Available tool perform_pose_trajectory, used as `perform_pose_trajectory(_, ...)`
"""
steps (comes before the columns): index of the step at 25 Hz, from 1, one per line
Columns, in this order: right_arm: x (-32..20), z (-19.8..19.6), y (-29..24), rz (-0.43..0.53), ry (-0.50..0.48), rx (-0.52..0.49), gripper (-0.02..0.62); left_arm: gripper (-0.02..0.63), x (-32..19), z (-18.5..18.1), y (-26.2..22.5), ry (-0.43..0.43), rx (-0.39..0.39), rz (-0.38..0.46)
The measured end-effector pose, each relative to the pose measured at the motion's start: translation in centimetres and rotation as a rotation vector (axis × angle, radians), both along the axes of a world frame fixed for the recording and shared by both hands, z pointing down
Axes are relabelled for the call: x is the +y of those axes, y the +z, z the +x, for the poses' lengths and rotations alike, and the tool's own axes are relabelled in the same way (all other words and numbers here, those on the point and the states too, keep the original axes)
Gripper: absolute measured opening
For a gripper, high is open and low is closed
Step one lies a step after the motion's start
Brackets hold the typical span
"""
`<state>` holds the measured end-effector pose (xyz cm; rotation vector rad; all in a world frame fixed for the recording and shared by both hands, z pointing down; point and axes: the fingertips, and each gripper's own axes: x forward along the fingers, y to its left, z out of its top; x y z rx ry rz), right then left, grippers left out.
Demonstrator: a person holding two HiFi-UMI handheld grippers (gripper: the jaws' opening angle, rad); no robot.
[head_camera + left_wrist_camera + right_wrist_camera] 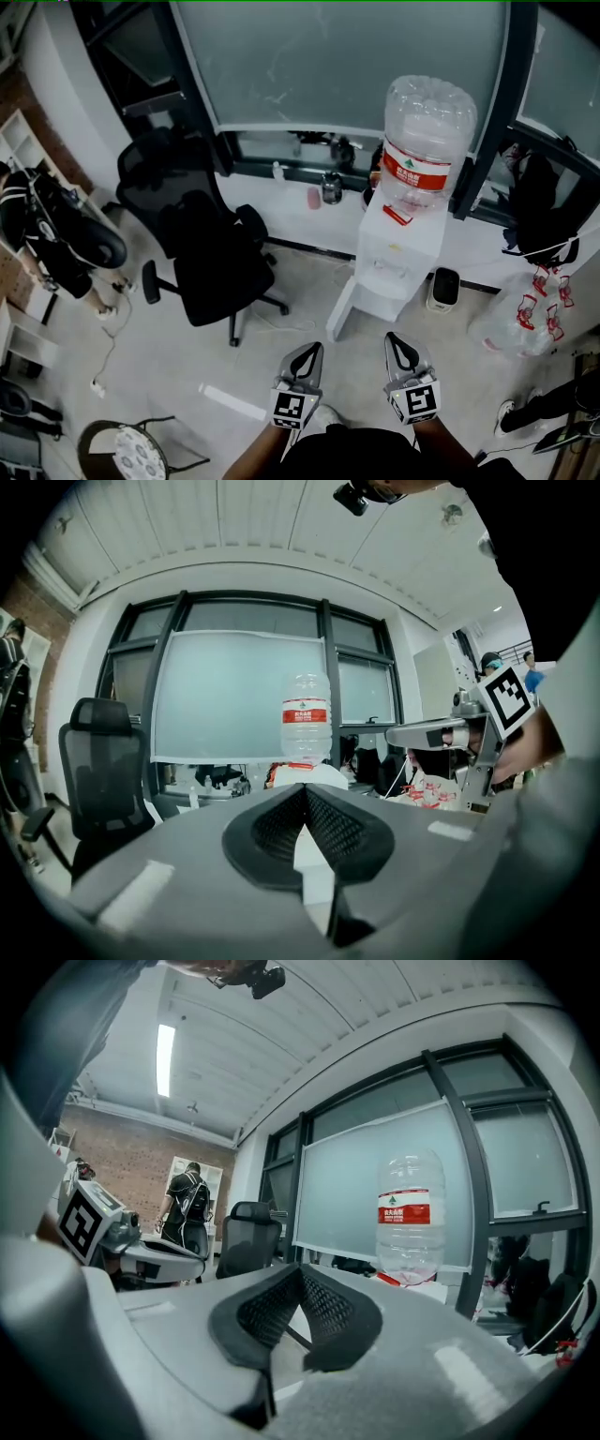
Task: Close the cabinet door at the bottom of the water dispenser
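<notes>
Both tools are hovering level, side by side. The left tool (307, 360) is clenched on nothing, jaws pressed together, and the right tool (402, 352) is doing the same. Just ahead, the white water dispenser (401, 246) is standing by the window (309, 66) with its bottle (427, 141) on top. Its bottom cabinet door (342, 315) is hanging open, swung out to the left, apart from both tools.
</notes>
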<state>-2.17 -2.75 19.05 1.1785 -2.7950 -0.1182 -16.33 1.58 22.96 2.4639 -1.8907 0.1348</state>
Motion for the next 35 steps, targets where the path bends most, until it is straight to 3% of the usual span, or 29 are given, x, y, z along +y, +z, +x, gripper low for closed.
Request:
perform_pose_trajectory(11,-2.2,-2.8,1.7,-0.014,-0.008,0.068,0.002,0.018,-2.2,-2.8,2.0,-0.012,0.048,-0.019)
perform_pose_trajectory(18,-4.0,-1.9,2.9,-0.047,-0.029,0.056,0.002,0.018,-3.1,-1.4,2.2,-0.032,0.063,-0.029)
perform_pose_trajectory(23,-4.9,-1.6,4.0,-0.071,-0.061,0.06,0.002,0.018,-3.6,-0.1,4.3,-0.042,0.048,-0.085)
perform_pose_trajectory(27,-5.8,-2.0,6.4,-0.051,-0.115,0.08,0.002,0.018,-4.6,0.0,7.3,-0.078,0.062,-0.113)
perform_pose_trajectory(35,-8.5,-1.9,17.8,-0.072,-0.136,0.104,0.002,0.018,-7.7,-1.2,18.3,-0.112,0.068,-0.134)
